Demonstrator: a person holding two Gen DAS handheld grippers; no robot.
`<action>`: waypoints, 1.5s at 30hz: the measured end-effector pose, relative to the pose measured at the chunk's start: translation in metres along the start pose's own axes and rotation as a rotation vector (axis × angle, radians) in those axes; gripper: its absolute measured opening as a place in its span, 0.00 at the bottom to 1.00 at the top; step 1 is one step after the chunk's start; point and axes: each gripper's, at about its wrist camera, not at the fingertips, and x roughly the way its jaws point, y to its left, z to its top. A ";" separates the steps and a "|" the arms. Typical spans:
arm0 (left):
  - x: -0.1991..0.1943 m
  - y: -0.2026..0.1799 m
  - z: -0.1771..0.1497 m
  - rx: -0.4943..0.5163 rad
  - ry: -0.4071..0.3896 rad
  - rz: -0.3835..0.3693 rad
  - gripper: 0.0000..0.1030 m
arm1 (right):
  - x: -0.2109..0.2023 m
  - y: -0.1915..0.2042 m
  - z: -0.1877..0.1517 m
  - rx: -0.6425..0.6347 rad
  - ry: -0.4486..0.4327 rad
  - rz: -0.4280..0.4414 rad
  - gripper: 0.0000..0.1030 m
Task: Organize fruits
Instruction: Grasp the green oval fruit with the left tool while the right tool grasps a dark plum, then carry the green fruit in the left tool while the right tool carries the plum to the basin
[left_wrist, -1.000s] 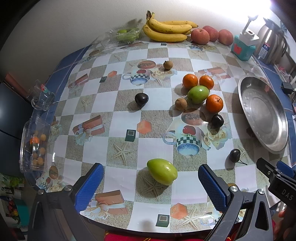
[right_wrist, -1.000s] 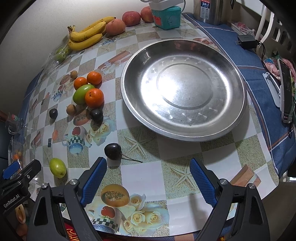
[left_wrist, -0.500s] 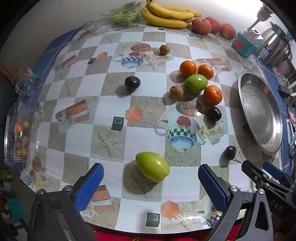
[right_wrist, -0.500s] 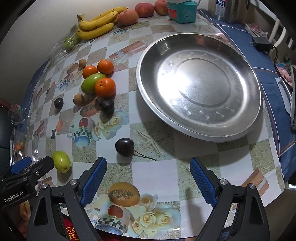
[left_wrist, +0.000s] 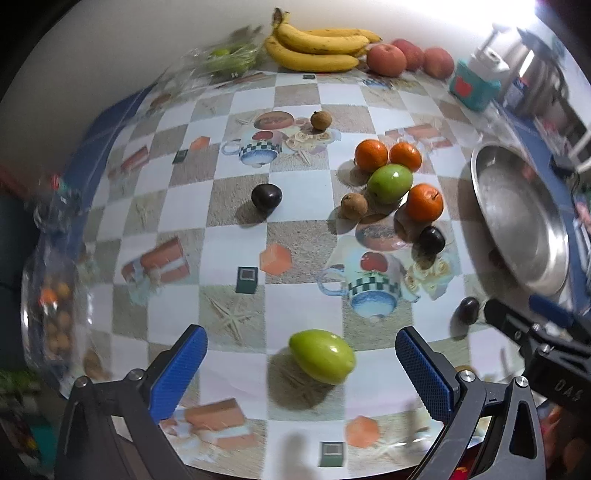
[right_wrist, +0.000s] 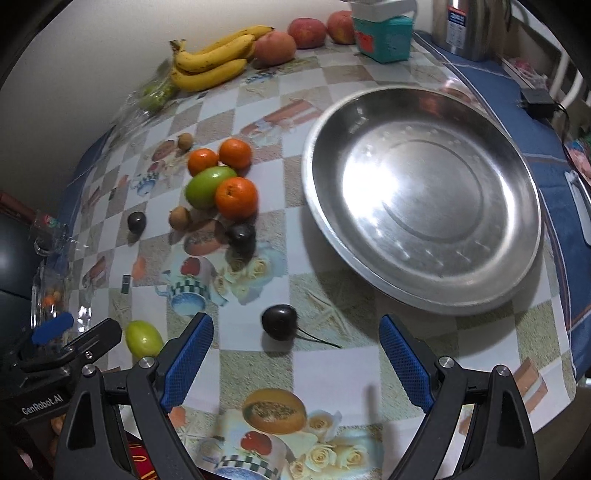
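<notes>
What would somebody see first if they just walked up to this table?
Probably the big shiny metal plate, bare, on the right side of the checkered table. Next, the bright oranges huddled round a green fruit left of it. Closest, a dark fruit with a stem lies just ahead of the open right claw.

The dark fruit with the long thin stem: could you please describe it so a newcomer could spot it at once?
Start at the big steel plate. Just off its near rim, on the checked tablecloth, lies a dark round fruit. Unlike the other dark fruits, it trails a thin stem.
</notes>
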 end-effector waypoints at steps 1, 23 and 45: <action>0.003 0.000 0.000 0.017 0.010 0.004 1.00 | 0.001 0.002 0.001 -0.009 -0.001 0.003 0.89; 0.056 0.004 -0.008 0.078 0.200 -0.107 0.75 | 0.048 0.017 0.007 -0.064 0.126 -0.033 0.46; 0.044 0.004 -0.006 0.019 0.202 -0.194 0.54 | 0.041 0.024 0.007 -0.064 0.094 0.021 0.26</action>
